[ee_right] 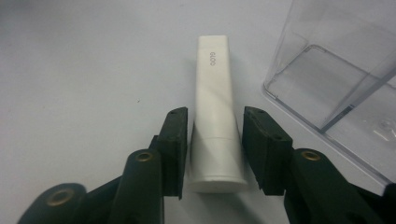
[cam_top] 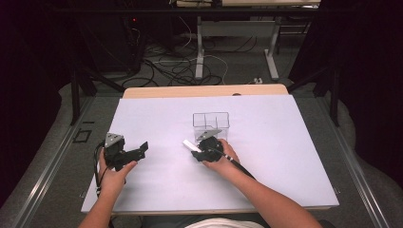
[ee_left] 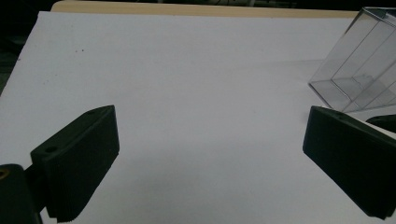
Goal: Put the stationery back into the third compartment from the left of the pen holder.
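White tube [ee_right: 215, 109] lies between the right gripper's [ee_right: 215, 140] jaws, cap end toward the camera, flat crimped end pointing away. In the right gripper view the jaws stand narrow, one on each side of the tube's lower body. The left pad looks touching or nearly so; there is a thin gap at the right pad. Can't tell whether it's clamped yet or whether the tube is off the sheet. High view: tube [cam_top: 191, 145] sticks out left of the right gripper [cam_top: 203, 151], just in front of the clear box [cam_top: 211, 124].

Clear box has a divider, so two compartments, both look empty. It stands on the white sheet [cam_top: 266, 156], just beside the tube's right side in the right gripper view [ee_right: 336, 88].

Left gripper [cam_top: 138, 151] sits well apart at the left of the sheet, jaws wide, nothing between them. In its own view [ee_left: 210, 154] it looks across bare sheet toward the box [ee_left: 359, 70].

My guess at the step: grasping the tube to drop it into the box.

Risks:
- Grip is near the cap, so the long end hangs free. The tube may pivot or droop on the lift.
- Soft tube body: a hard squeeze deforms it and it could squirt out of the pads.
- Box wall is close. Swinging the tube over could clip the rim and shove or tip the light box, and the left gripper isn't bracing it.
- The tube looks long against the compartment, so it may need to go in end-first.
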A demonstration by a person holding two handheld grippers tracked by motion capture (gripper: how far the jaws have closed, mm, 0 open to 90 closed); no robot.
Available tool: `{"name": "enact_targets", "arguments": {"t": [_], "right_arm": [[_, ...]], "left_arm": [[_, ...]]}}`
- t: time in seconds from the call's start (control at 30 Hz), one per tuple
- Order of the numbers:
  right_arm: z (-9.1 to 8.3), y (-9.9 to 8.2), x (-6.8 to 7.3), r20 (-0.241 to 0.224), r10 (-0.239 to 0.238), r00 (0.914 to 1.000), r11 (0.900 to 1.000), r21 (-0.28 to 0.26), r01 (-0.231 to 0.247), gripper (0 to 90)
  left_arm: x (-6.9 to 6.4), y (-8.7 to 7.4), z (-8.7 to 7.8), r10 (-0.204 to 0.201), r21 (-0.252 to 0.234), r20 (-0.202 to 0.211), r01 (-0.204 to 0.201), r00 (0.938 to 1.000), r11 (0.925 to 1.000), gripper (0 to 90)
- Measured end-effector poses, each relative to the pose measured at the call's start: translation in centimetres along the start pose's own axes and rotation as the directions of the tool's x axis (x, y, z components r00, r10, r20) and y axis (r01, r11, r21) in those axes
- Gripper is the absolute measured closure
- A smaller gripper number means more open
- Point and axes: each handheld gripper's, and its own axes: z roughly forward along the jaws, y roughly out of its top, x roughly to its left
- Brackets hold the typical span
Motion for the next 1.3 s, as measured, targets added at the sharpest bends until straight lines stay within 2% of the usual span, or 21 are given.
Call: {"name": "enact_targets", "arguments": {"t": [0.07, 0.27, 0.33, 0.4, 0.43, 0.5, 0.53, 0.63, 0.77, 0.9, 0.93, 0.97, 1.0, 1.03, 1.1, 1.13, 1.17, 1.2, 1.3], "right_arm": [[0.0, 0.0, 0.1, 0.001, -0.007, 1.0, 1.0, -0.001, 0.007, 66.0], [0.0, 0.0, 0.1, 0.016, -0.019, 0.9997, 0.9998, -0.007, 0.019, 66.5], [0.0, 0.0, 0.3, 0.02, -0.001, 0.9998, 1.0, -0.001, 0.001, 66.6], [0.0, 0.0, 0.1, 0.019, -0.013, 0.9997, 0.9999, -0.005, 0.013, 66.6], [-0.1, 0.0, 0.3, 0.018, 0.008, 0.9998, 1.0, 0.0, -0.008, 66.6], [0.0, 0.0, 0.1, 0.01, 0.001, 1.0, 1.0, -0.004, -0.001, 66.7], [-0.1, 0.0, 0.2, 0.004, 0.024, 0.9997, 0.9997, 0.001, -0.024, 66.7], [-0.1, 0.0, -0.1, -0.004, 0.022, 0.9998, 0.9998, -0.001, -0.022, 66.8], [-0.2, 0.0, 0.0, -0.02, 0.054, 0.9984, 0.9986, 0.002, -0.054, 66.8], [-0.4, 0.1, 0.0, -0.028, 0.067, 0.9974, 0.9978, -0.003, -0.067, 66.9], [-0.4, 0.1, -0.1, -0.039, 0.058, 0.9976, 0.9982, -0.01, -0.058, 66.8], [-0.4, 0.1, 0.0, -0.038, 0.075, 0.9964, 0.997, -0.013, -0.076, 66.8], [-0.4, 0.1, 0.0, -0.039, 0.068, 0.9969, 0.997, -0.033, -0.07, 66.9], [-0.6, 0.2, 0.0, -0.042, 0.067, 0.9969, 0.9976, -0.015, -0.068, 66.8], [-0.8, 0.2, 0.1, -0.044, 0.07, 0.9966, 0.9973, -0.019, -0.071, 66.9], [-0.8, 0.3, 0.1, -0.05, 0.061, 0.9969, 0.9977, -0.027, -0.062, 66.8], [-0.8, 0.2, 0.2, -0.057, 0.071, 0.9958, 0.9958, -0.053, -0.074, 66.9], [-1.1, 0.3, 0.2, -0.056, 0.067, 0.9962, 0.9975, -0.021, -0.068, 66.9], [-1.5, 0.3, 0.4, -0.068, 0.059, 0.996, 0.9972, -0.043, -0.062, 66.9]], "left_arm": [[0.0, 0.0, 0.0, -0.002, 0.0, 0.0, 0.002, 1.0, 1.0, 3.6], [-0.1, 0.0, 0.0, 0.002, -0.002, 0.0, -0.002, 1.0, 1.0, 3.7], [0.0, 0.0, 0.0, 0.003, -0.001, 0.0, -0.003, 1.0, 1.0, 3.7], [0.0, 0.0, 0.0, 0.003, 0.0, 0.001, -0.003, 1.0, 1.0, 3.7], [0.0, 0.0, 0.0, 0.003, 0.001, 0.001, -0.003, 1.0, 1.0, 3.7], [0.0, 0.0, 0.0, 0.002, 0.002, 0.001, -0.002, 1.0, 1.0, 3.7], [0.0, 0.0, 0.0, 0.003, 0.002, 0.002, -0.003, 1.0, 1.0, 3.7], [0.0, 0.0, 0.0, 0.004, 0.002, 0.003, -0.004, 1.0, 1.0, 3.7], [0.0, 0.0, 0.1, 0.006, 0.001, 0.005, -0.006, 1.0, 1.0, 3.7], [0.0, 0.0, 0.0, 0.007, 0.001, 0.005, -0.007, 1.0, 1.0, 3.7], [-0.1, 0.0, 0.0, 0.006, 0.001, 0.005, -0.006, 1.0, 1.0, 3.7], [0.0, 0.0, 0.0, 0.007, 0.002, 0.005, -0.007, 1.0, 1.0, 3.7], [0.0, 0.0, 0.0, 0.008, 0.004, 0.005, -0.008, 1.0, 1.0, 3.7], [0.0, 0.0, 0.0, 0.007, 0.004, 0.005, -0.007, 1.0, 1.0, 3.7], [-0.1, 0.0, 0.0, 0.007, 0.001, 0.006, -0.007, 1.0, 1.0, 3.7], [-0.1, 0.0, 0.0, 0.006, 0.0, 0.007, -0.006, 1.0, 1.0, 3.7], [-0.1, 0.0, 0.0, 0.005, 0.0, 0.007, -0.005, 1.0, 1.0, 3.7], [-0.1, 0.0, 0.0, 0.006, 0.0, 0.007, -0.006, 1.0, 1.0, 3.7], [-0.1, 0.0, 0.0, 0.003, -0.004, 0.009, -0.003, 1.0, 1.0, 3.7]]}}
